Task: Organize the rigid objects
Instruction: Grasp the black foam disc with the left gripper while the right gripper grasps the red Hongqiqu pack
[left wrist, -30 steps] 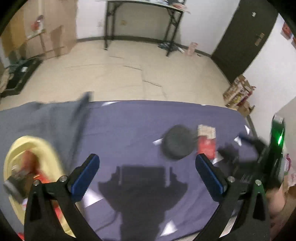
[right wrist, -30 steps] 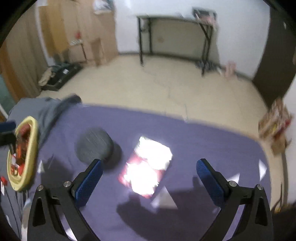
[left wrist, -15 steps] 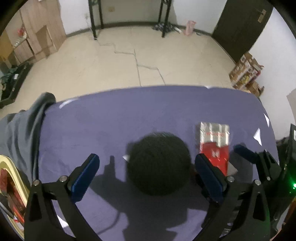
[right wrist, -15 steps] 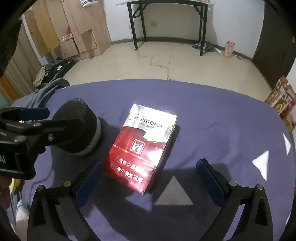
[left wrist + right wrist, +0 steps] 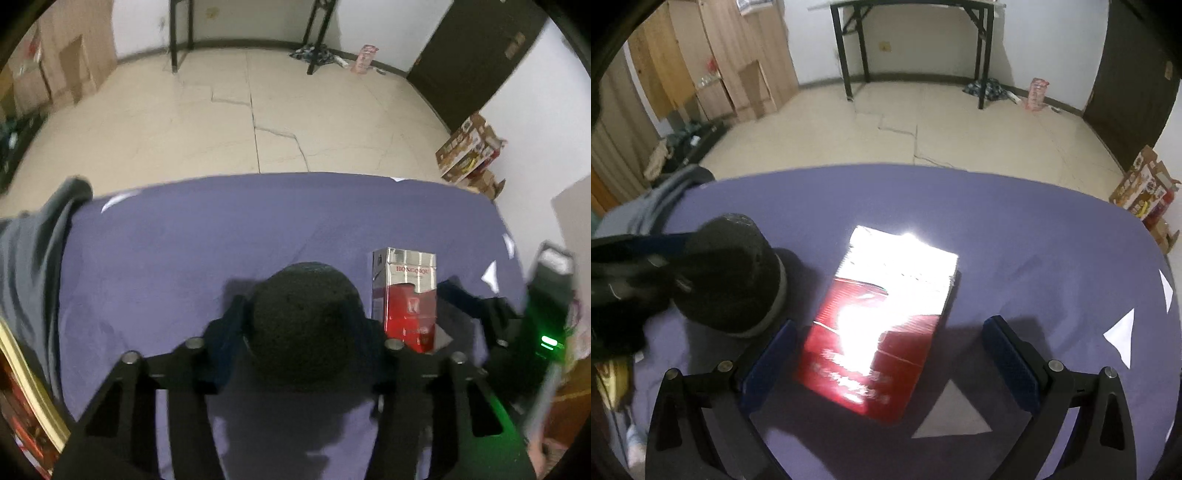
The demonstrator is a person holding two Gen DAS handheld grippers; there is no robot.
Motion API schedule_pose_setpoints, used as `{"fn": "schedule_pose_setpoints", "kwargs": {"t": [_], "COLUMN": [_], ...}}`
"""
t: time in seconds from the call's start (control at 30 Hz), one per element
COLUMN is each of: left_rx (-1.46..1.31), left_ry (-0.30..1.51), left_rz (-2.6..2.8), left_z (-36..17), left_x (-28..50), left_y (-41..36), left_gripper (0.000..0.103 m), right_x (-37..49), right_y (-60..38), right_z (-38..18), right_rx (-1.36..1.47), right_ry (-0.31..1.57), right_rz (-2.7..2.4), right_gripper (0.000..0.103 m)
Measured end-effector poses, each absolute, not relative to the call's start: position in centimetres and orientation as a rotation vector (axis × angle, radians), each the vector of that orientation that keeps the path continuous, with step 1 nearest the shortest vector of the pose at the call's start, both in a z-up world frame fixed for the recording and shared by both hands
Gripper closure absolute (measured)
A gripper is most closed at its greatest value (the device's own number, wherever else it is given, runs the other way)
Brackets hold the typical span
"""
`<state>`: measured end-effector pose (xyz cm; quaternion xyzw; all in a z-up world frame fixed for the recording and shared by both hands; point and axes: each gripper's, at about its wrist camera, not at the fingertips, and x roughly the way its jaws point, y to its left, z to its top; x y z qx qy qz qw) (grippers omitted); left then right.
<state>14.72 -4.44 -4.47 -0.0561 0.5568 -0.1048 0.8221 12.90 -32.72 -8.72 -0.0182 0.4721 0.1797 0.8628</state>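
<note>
Purple-covered desk (image 5: 1015,236): red pack (image 5: 882,325) lying flat near the middle, black puck (image 5: 735,280) just left of it, grey cloth (image 5: 661,199) far left.

Beyond my table's purple cloth (image 5: 1015,229) a cream tiled floor (image 5: 960,122) runs back, cracked along its middle, to a white wall (image 5: 923,40). A black-legged folding desk (image 5: 912,7) stands against that wall at upper centre. At upper left lean brown cardboard sheets (image 5: 753,88) and wooden panels. A dark door (image 5: 476,55) fills the upper right, with printed cartons (image 5: 469,147) on the floor below it.
</note>
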Motion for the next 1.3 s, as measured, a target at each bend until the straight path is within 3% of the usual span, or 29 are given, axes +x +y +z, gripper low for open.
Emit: {"fn": "schedule_pose_setpoints", "kwargs": {"t": [0.07,0.13,0.2,0.33,0.37,0.4,0.47,0.87,0.9,0.93,1.03,1.3], "left_rx": [-0.171,-0.162,-0.137,-0.132,-0.115,-0.098,-0.093,0.064,0.076,0.084,0.084,0.009], "left_ry": [1.207,1.196,1.172,1.191,1.178,1.163,1.147,1.159,1.164,1.166,1.188,1.03], "left_rz": [-0.225,-0.222,-0.231,-0.251,-0.238,-0.228,-0.239,-0.159,-0.156,-0.148,-0.158,-0.215], "left_z": [-3.8,-2.9,-2.1,-2.1,-1.9,-1.7,-1.4,-4.9,-5.4,-5.9,-6.7,1.8], "left_x": [14.5,14.0,13.4,12.6,12.4,12.2,12.1,13.5,13.6,13.6,13.6,8.5], "left_y": [-3.1,-2.2,-1.5,-0.9,-1.1,-1.3,-1.9,-5.7,-5.9,-5.9,-5.7,-0.8], "left_gripper": [0.07,0.071,0.072,0.07,0.058,0.034,0.01,0.009,0.027,0.035,0.036,0.036], "right_x": [13.1,13.1,12.8,12.4,12.3,12.1,12.2,11.8,11.6,11.4,11.0,10.0], "right_y": [-33.1,-33.1,-33.1,-33.5,-33.5,-33.4,-32.8,-34.6,-34.8,-35.0,-35.4,-33.4], "right_z": [-9.2,-9.2,-9.1,-9.1,-9.2,-9.3,-9.3,-9.7,-9.8,-9.8,-9.6,-3.6], "right_rx": [-0.041,-0.097,-0.14,-0.171,-0.173,-0.173,-0.181,-0.181,-0.182,-0.182,-0.171,-0.072], "right_ry": [0.996,0.969,0.934,0.914,0.915,0.917,0.917,0.892,0.891,0.891,0.893,0.774], "right_rz": [0.362,0.367,0.389,0.39,0.387,0.387,0.386,0.385,0.385,0.385,0.387,0.492], "right_gripper": [0.01,0.025,0.047,0.047,0.047,0.047,0.047,0.048,0.048,0.048,0.048,0.048]}}
